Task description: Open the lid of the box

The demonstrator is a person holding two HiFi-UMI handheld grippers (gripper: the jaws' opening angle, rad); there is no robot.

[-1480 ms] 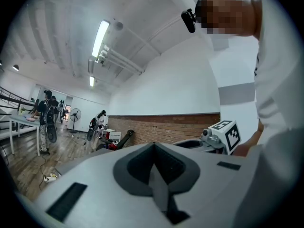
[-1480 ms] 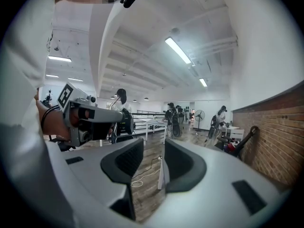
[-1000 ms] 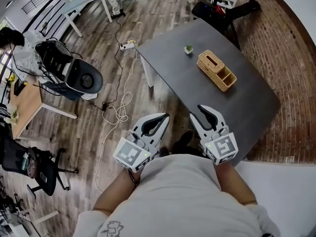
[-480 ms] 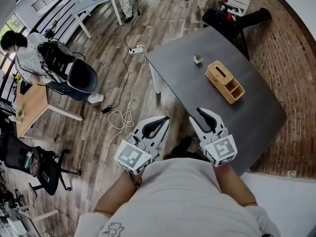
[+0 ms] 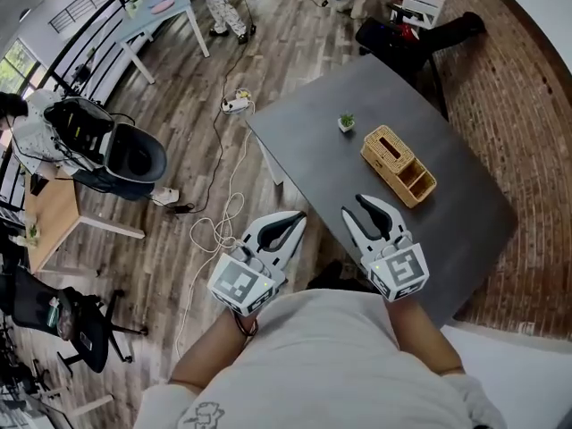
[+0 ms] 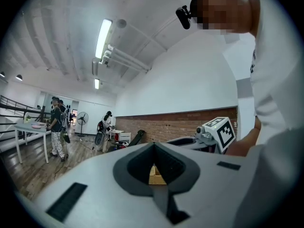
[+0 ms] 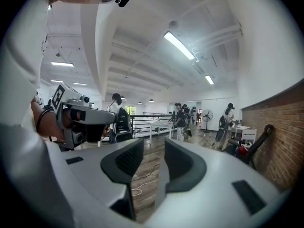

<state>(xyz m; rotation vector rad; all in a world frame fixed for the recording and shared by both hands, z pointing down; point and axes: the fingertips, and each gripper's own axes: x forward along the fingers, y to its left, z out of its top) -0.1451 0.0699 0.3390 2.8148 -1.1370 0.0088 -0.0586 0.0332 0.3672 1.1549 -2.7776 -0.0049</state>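
The box (image 5: pixel 398 164) is a tan wicker one with a slotted lid at one end and open compartments at the other. It lies on the dark grey table (image 5: pixel 322 141), beyond both grippers. My left gripper (image 5: pixel 298 215) hangs over the floor beside the table's near corner, jaws shut and empty. In the left gripper view a sliver of the box (image 6: pixel 156 175) shows through the hollow behind the left gripper's (image 6: pixel 154 144) meeting tips. My right gripper (image 5: pixel 353 206) is over the table's near edge, short of the box. A plain gap separates its jaws (image 7: pixel 153 148), with nothing in it.
A small potted plant (image 5: pixel 346 122) stands on the table just left of the box. A white cable (image 5: pixel 219 206) trails over the wooden floor at left, near a dark round chair (image 5: pixel 134 157). Black bags and a white chair (image 5: pixel 420 7) crowd the table's far end.
The head camera has swayed, so table and box have shifted in the frame. Both grippers stay in front of the body with their jaws unchanged.
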